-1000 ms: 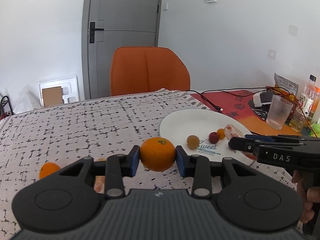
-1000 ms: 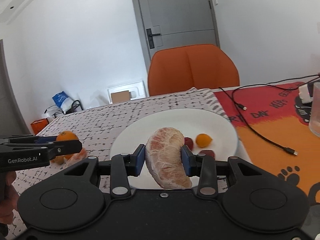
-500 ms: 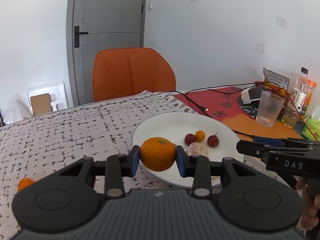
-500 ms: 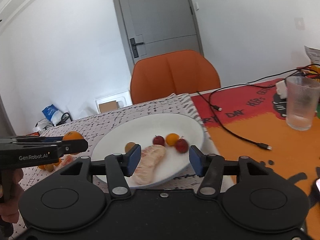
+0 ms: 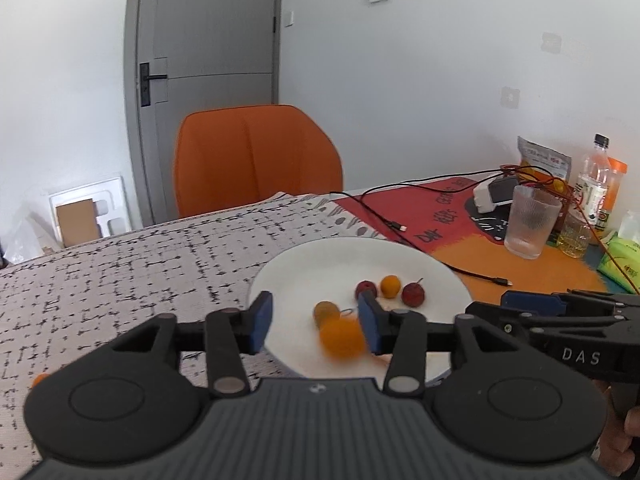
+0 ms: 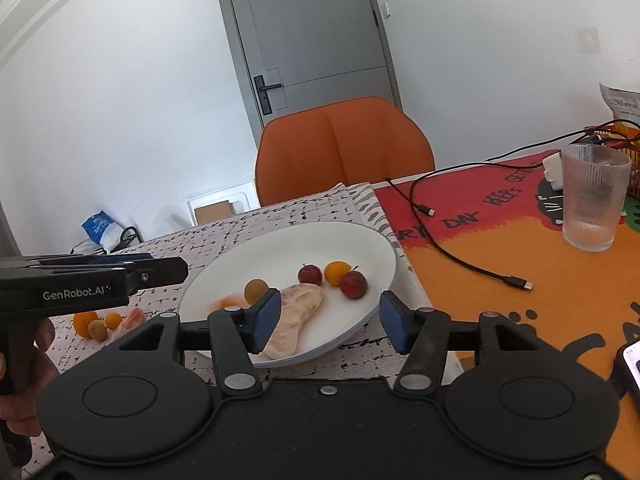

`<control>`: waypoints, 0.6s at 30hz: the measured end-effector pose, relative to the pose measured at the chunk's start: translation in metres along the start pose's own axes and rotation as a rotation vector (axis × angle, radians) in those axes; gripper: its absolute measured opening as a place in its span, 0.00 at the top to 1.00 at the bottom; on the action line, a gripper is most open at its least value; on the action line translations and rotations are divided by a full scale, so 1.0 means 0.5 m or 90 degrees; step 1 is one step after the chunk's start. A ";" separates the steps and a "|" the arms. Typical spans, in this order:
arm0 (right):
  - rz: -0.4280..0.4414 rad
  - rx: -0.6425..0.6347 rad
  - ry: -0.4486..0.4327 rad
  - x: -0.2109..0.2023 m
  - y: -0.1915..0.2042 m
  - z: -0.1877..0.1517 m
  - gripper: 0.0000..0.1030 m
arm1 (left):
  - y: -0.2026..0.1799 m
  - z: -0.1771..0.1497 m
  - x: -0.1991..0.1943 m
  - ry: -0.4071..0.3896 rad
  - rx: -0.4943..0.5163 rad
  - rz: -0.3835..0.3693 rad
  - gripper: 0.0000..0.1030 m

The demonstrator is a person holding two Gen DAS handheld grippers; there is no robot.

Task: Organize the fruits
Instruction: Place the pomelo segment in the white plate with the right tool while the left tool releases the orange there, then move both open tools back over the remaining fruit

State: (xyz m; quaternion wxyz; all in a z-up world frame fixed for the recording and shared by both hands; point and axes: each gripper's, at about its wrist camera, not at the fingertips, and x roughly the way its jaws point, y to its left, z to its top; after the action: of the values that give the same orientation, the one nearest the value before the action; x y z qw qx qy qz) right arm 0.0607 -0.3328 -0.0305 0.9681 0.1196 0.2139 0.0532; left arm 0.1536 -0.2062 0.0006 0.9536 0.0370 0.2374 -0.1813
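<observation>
Left wrist view showed the left tongs just spread apart, a blurred round orange mandarin loose between them over the round white plate. Right tongs stood apart too, the peeled pale pomelo segment lying on that plate beside small red and yellow fruits.

On the desk, a plate holding berries and a peeled segment; right of it, a glass; behind, a chair.
</observation>
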 end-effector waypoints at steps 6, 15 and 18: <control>0.010 -0.012 0.001 0.002 0.024 0.001 0.41 | 0.027 -0.007 -0.020 -0.005 -0.013 0.026 0.38; 0.019 -0.025 0.004 0.004 0.056 0.003 0.29 | 0.063 -0.019 -0.043 -0.001 -0.032 0.058 0.19; 0.021 -0.024 0.006 0.006 0.064 0.002 0.23 | 0.074 -0.023 -0.051 -0.001 -0.035 0.069 0.16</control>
State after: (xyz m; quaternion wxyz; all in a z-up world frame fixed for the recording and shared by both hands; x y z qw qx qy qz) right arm 0.0618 -0.3015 -0.0228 0.9681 0.1050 0.2150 0.0738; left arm 0.1410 -0.1614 0.0017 0.9628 0.0233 0.2396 -0.1228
